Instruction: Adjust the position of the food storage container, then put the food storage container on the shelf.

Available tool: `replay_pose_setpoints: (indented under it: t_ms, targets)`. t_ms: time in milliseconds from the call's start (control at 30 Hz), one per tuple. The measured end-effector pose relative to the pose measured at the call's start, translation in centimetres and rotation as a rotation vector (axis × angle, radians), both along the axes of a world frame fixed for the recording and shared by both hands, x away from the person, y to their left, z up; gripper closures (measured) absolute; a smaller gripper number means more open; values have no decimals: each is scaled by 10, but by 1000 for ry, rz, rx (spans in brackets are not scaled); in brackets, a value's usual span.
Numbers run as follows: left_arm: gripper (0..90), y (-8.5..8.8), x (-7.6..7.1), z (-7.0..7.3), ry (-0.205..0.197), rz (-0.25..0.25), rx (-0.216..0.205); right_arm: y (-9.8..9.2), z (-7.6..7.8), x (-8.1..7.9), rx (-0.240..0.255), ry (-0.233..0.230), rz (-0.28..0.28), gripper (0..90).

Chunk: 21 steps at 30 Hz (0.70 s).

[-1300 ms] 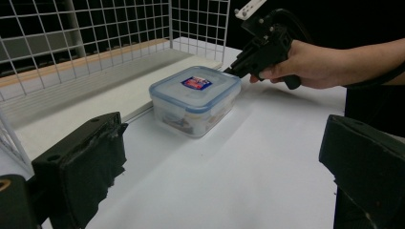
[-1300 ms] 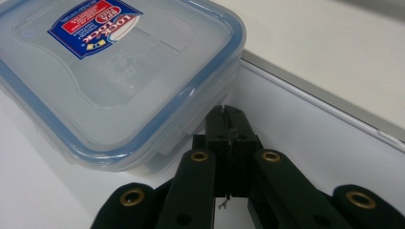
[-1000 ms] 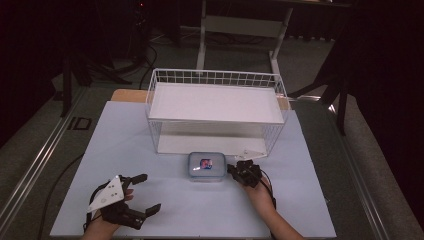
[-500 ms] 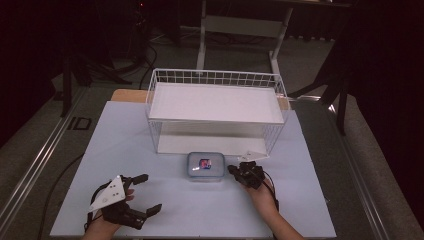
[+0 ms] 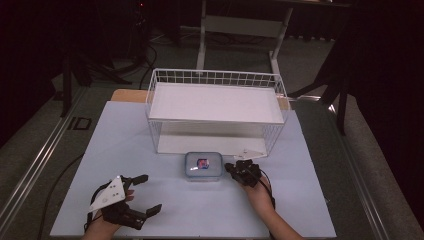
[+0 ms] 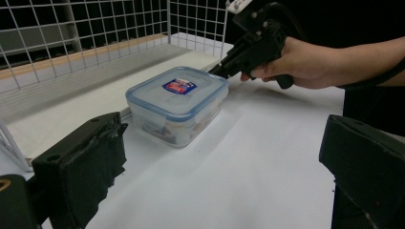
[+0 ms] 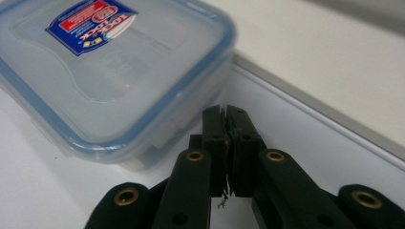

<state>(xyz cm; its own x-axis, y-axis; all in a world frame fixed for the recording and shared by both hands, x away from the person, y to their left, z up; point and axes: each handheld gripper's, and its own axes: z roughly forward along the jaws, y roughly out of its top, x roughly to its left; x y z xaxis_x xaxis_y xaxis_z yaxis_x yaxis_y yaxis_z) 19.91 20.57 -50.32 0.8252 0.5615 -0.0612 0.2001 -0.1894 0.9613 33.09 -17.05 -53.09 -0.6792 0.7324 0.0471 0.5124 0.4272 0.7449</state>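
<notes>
two grippers are working this table, one per hand. nearest, the left gripper [image 5: 144, 196] is sitting at the front-left of the white mat [image 5: 310, 200] w/ jaws spread wide and nothing btwn them; it's well apart from the box, prob just waiting its turn, maybe to steady the box later. in the left gripper view its jaws are framing the box from a distance.

next out, the right gripper [image 5: 233, 168] is lying low just beside the box's right edge. its jaws are pressed together w/ only a sliver of gap, holding nothing. in the right gripper view the closed tips [image 7: 227, 114] are pointing right at the side flap under the lid rim, v close, touching or not i can't tell. closed tips make a narrow wedge, so i'd judge it's lining up to poke or lever that latch rather than grab the box.

the box [image 5: 203, 166] is resting flat on the mat, mid-table, just in front of the rack. clear plastic, blue-rimmed lid [image 6: 177, 90] w/ a red/blue sticker [image 7: 91, 20], lid on and looking seated. sth darkish is showing thru the wall in the left gripper view, but what it is i can't tell.

farthest, the white wire rack [image 5: 216, 79] is standing behind the box, its top shelf bare, lower level open toward the box and looking bare too.
</notes>
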Motion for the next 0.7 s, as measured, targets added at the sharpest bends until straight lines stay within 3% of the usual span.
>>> replay_pose_setpoints:
  t_ms: [200, 367, 400, 433, 467, 533, 633, 700]
  targets:
    - [27, -1, 3, -2, 23, 17, -2, -18, 13, -11, 17, -28, -18, 798]
    - [27, -5, 9, 0, 50, 45, 36, -26, 31, -27, 43, -87, 20, 492]
    - [27, -5, 9, 0, 50, 45, 36, -26, 31, -27, 43, -87, 20, 492]
    - [27, -8, 12, 2, 45, 50, 62, -27, 33, -29, 68, -89, 22, 444]
    - [27, -9, 14, 3, 49, 49, 69, -29, 38, -35, 104, -100, 38, 302]
    - [28, -12, 17, 6, 59, 60, 78, -29, 42, -40, 90, -146, 74, 191]
    - [35, -15, 25, 12, 91, 69, 84, -27, 49, -47, 82, -203, 103, 171]
    - [39, -18, 30, 16, 105, 83, 51, -26, 54, -48, 104, -217, 127, 146]
